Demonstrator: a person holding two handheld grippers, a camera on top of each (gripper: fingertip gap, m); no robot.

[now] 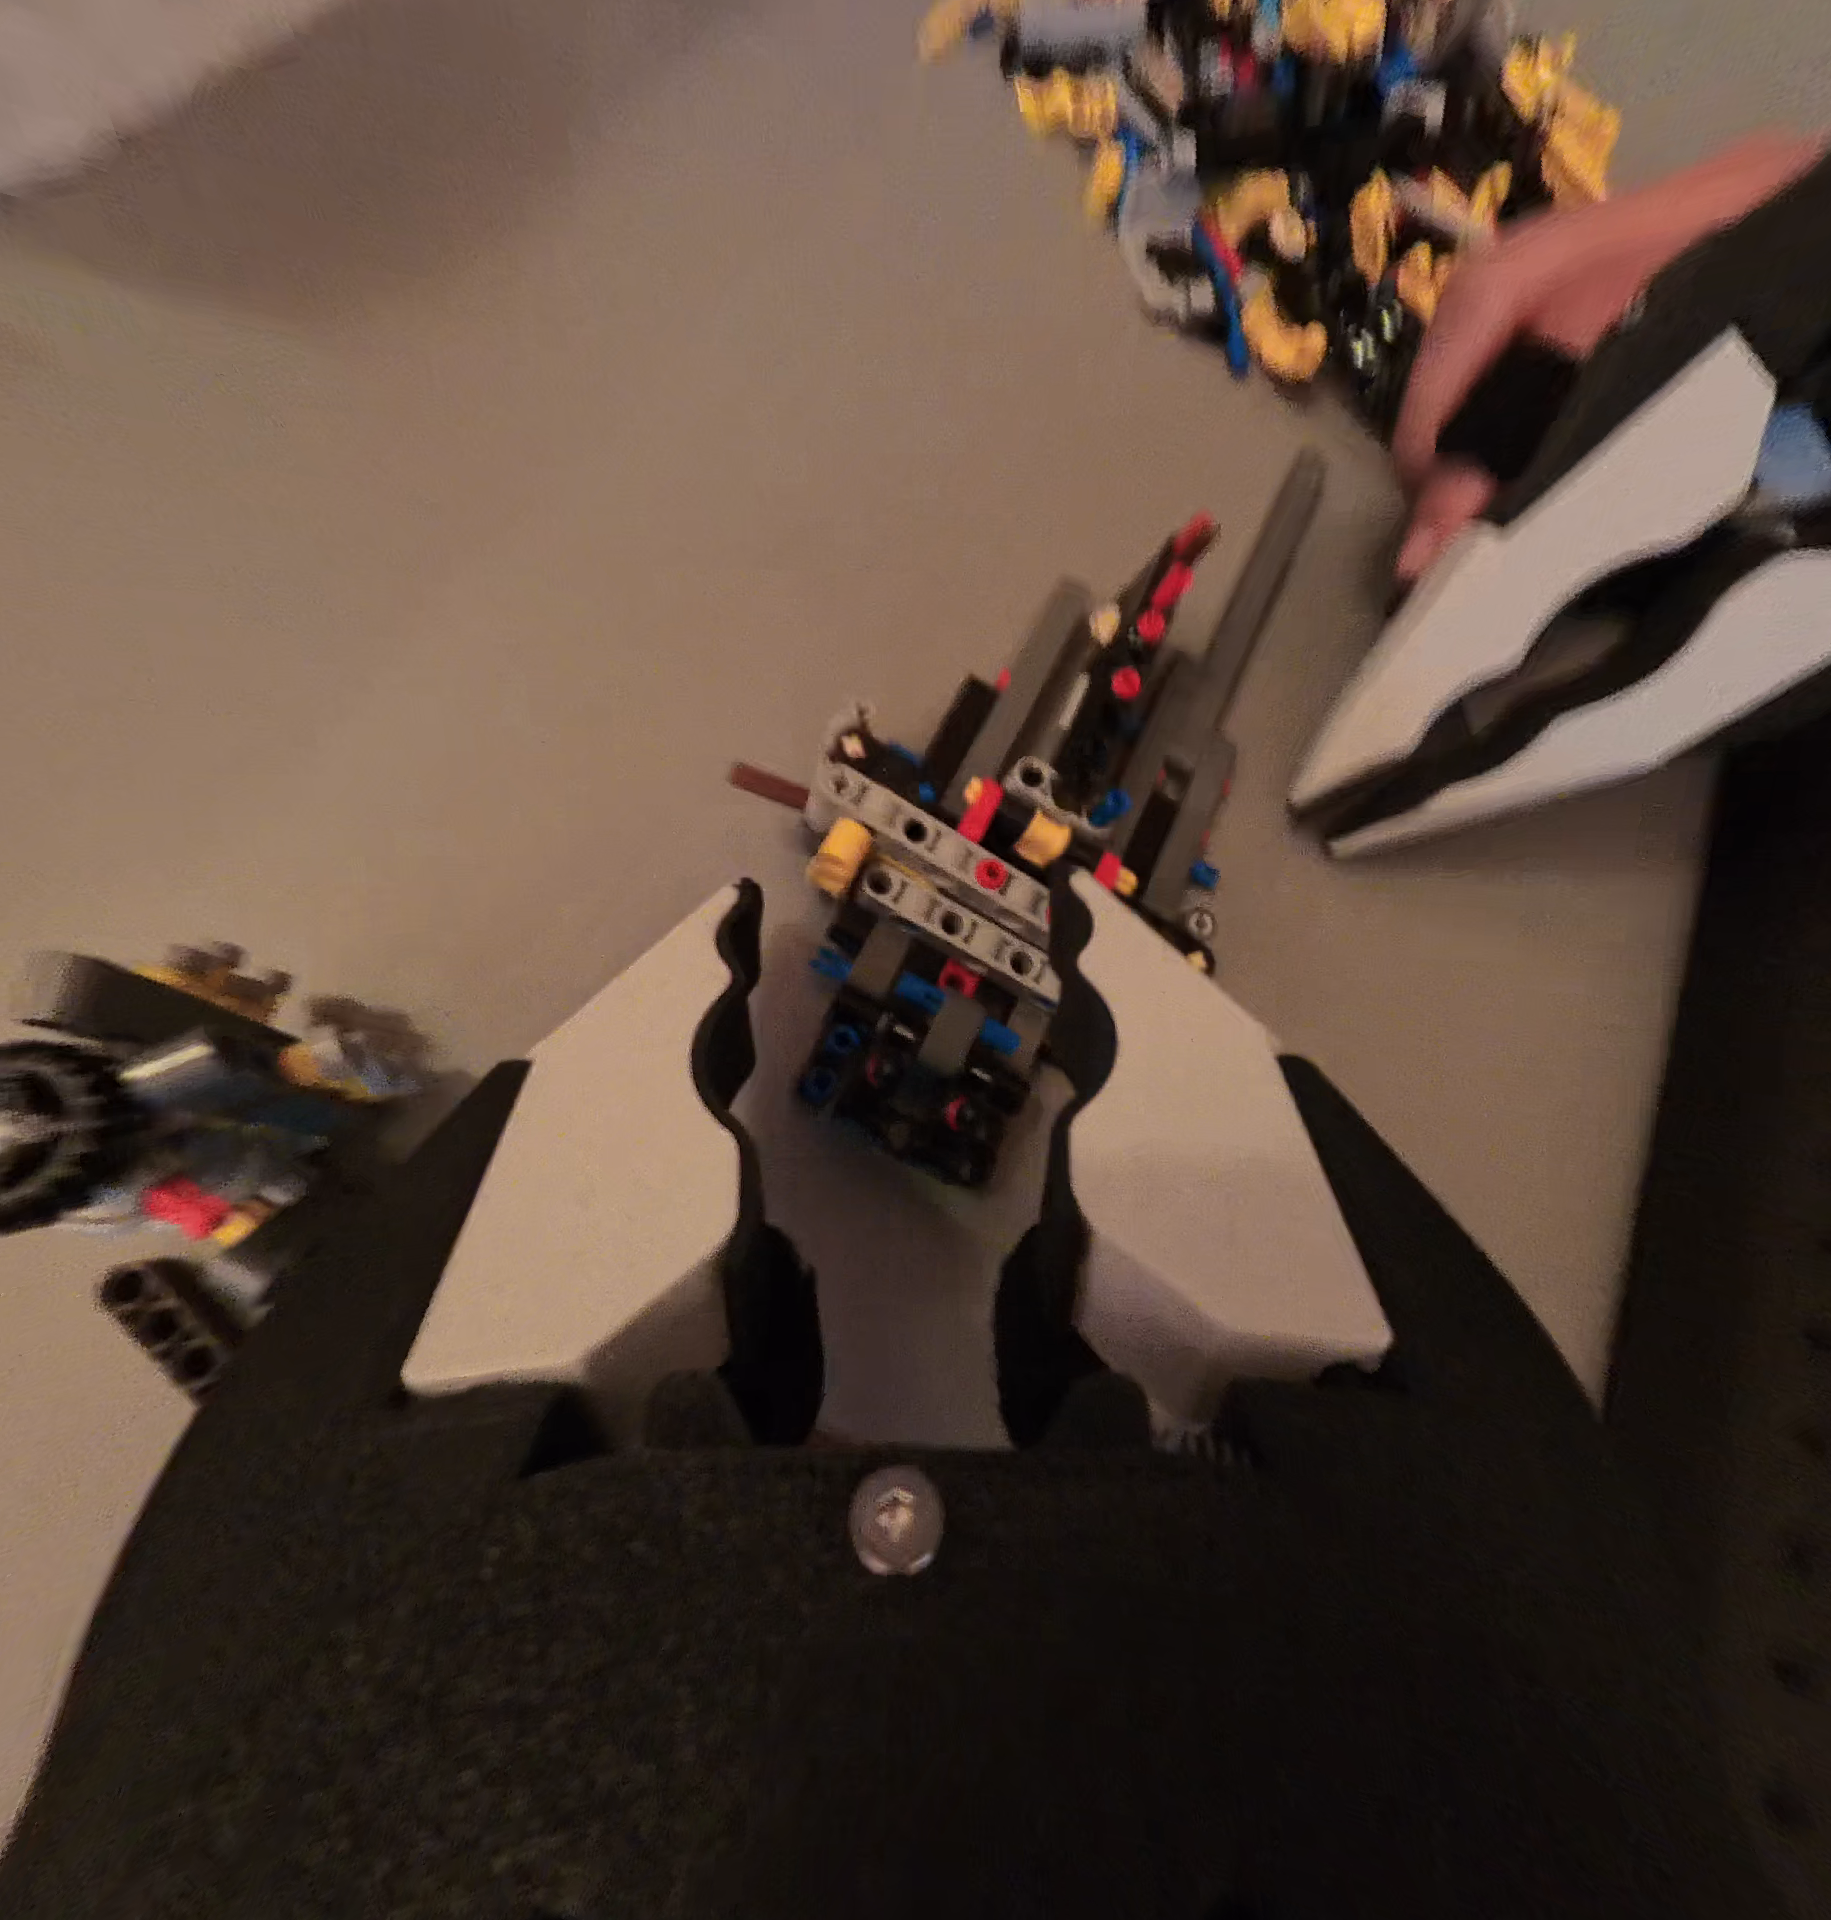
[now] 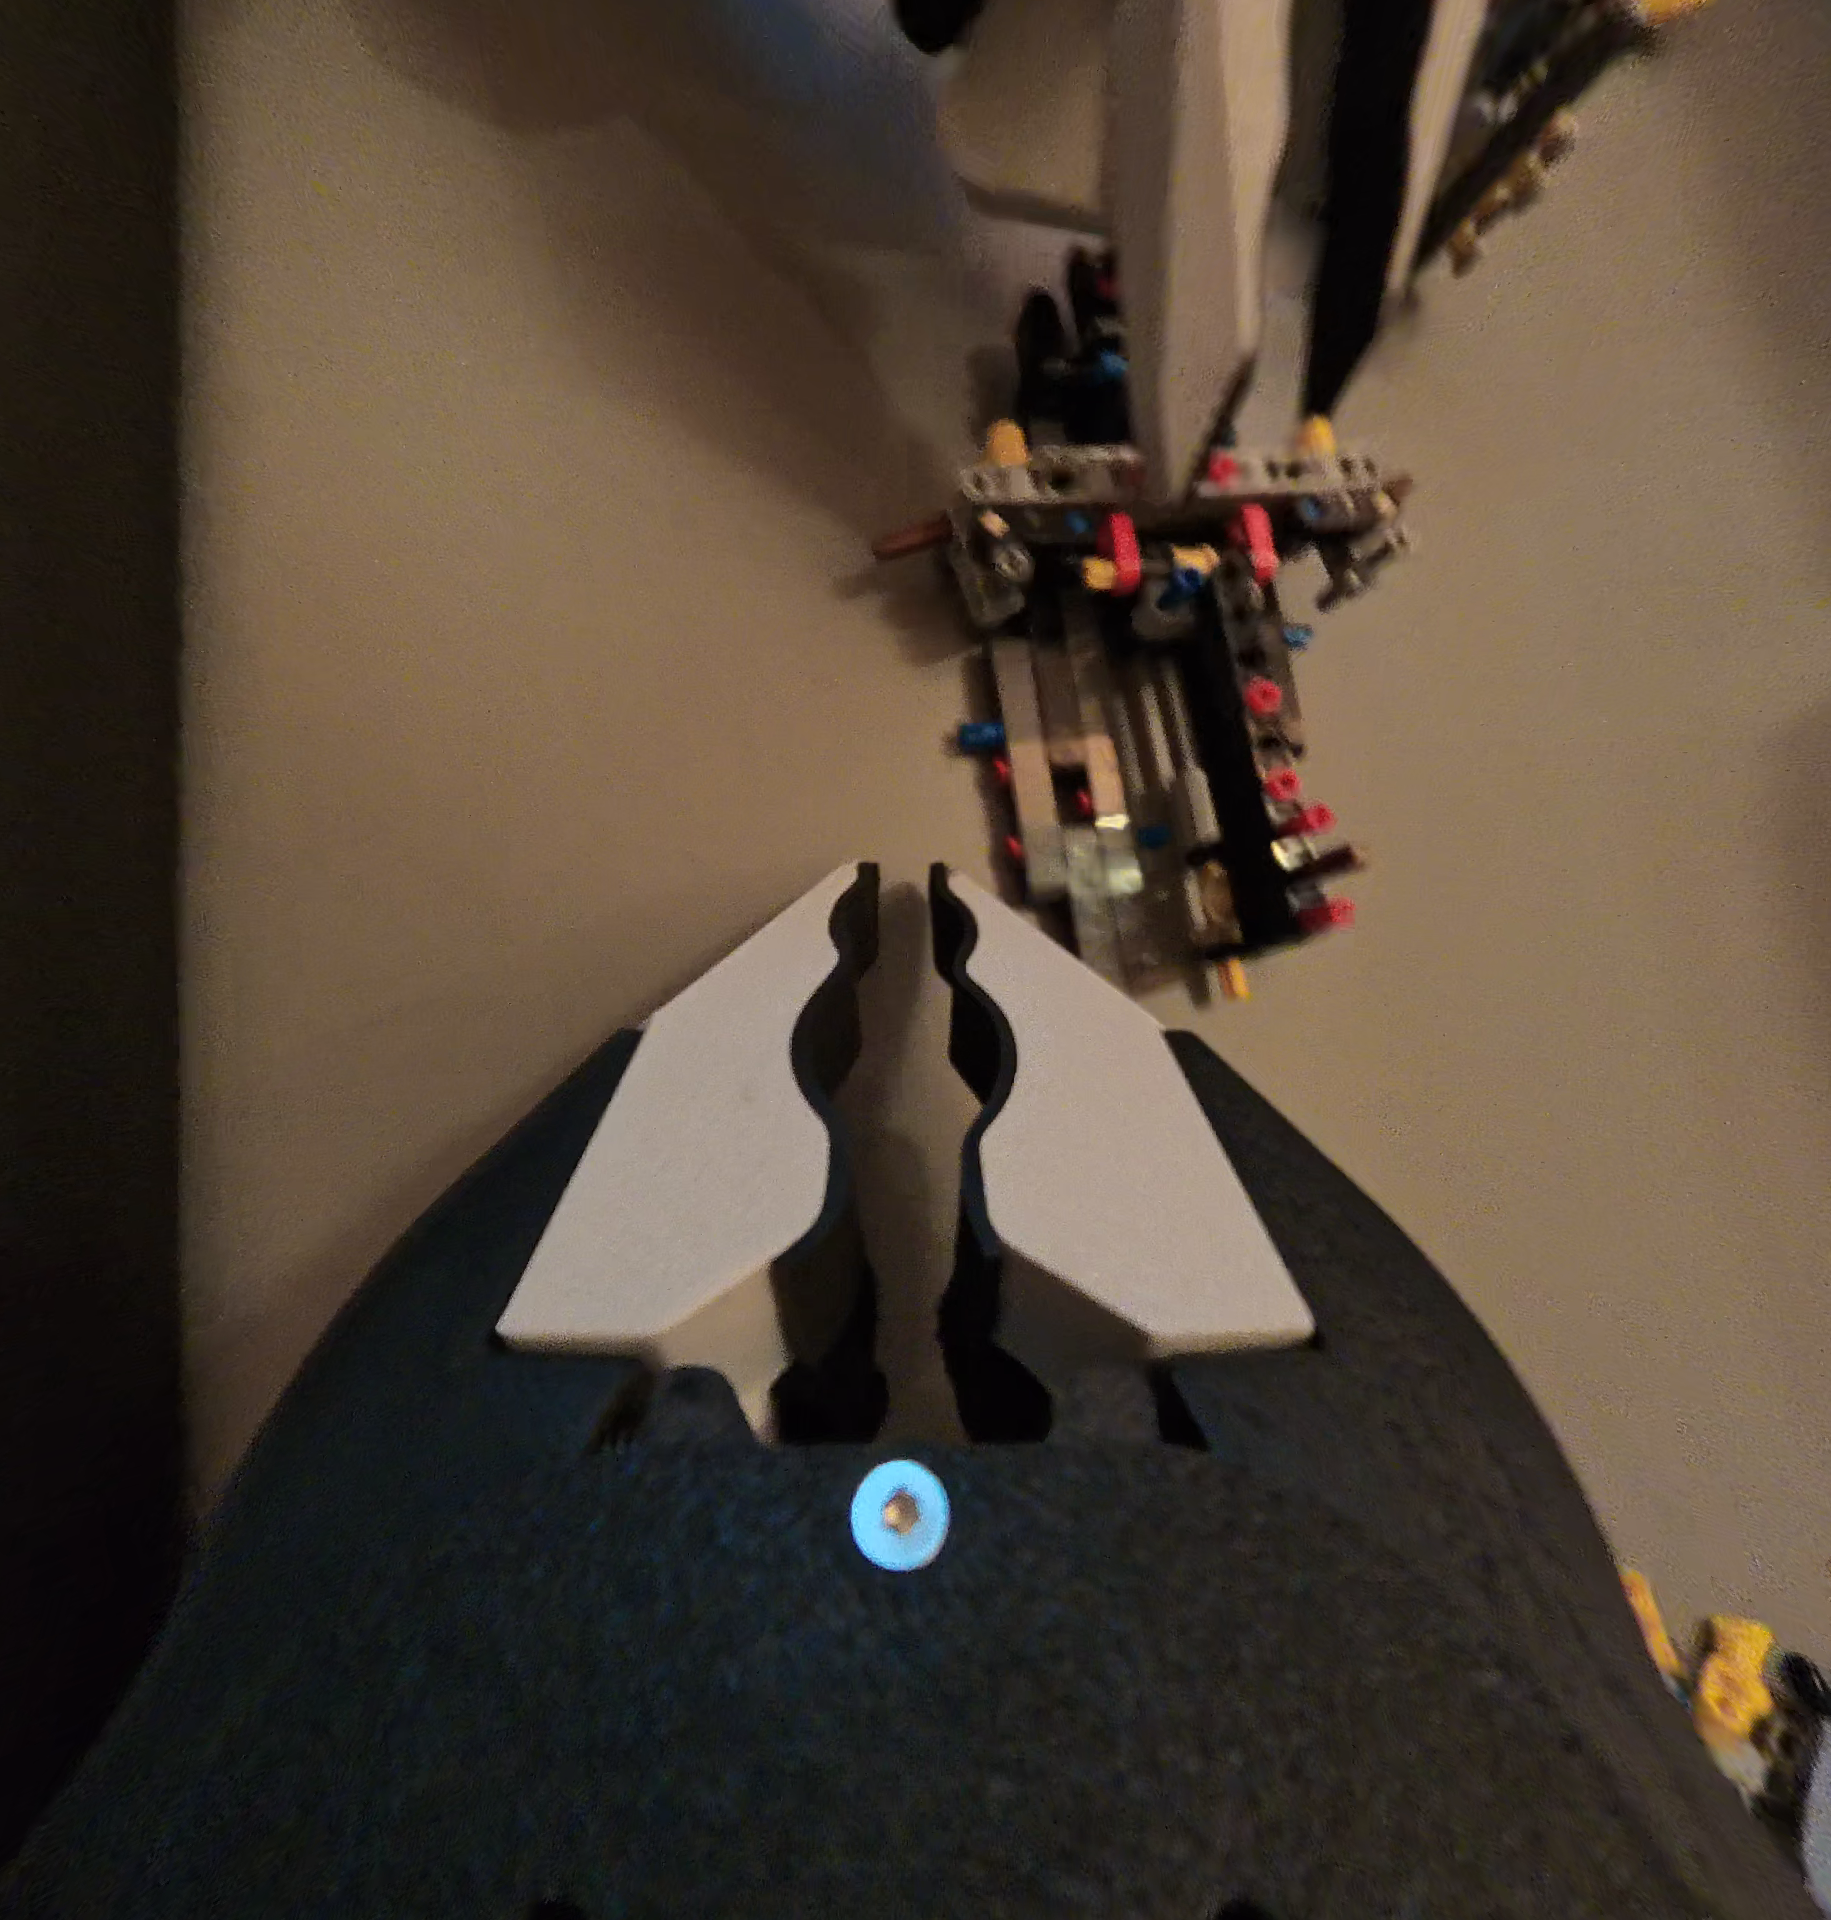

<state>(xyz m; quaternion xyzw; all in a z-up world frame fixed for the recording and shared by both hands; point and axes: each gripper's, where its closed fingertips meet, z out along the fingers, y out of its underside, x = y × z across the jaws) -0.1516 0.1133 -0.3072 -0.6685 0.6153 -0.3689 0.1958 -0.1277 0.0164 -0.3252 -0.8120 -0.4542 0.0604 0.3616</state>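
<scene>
A long Technic-style brick assembly (image 1: 994, 873) of black, grey, red, blue and yellow parts lies on the beige table (image 1: 423, 623). My left gripper (image 1: 911, 888) is open, with its white fingers on either side of the assembly's black near end. The right finger is against it and a gap shows at the left finger. The right wrist view shows the assembly (image 2: 1150, 748) with the left gripper (image 2: 1259, 447) over its far grey cross beam. My right gripper (image 2: 903, 878) is nearly closed and empty, just left of the assembly's near end. A hand (image 1: 1534, 291) holds the right gripper (image 1: 1318, 826).
A blurred pile of yellow, black and blue parts (image 1: 1306, 177) lies at the far right and also shows in the right wrist view (image 2: 1742, 1683). A wheeled part-built model (image 1: 111, 1122) and a black holed beam (image 1: 163, 1330) lie at the left. A dark strip (image 1: 1773, 1143) borders the table.
</scene>
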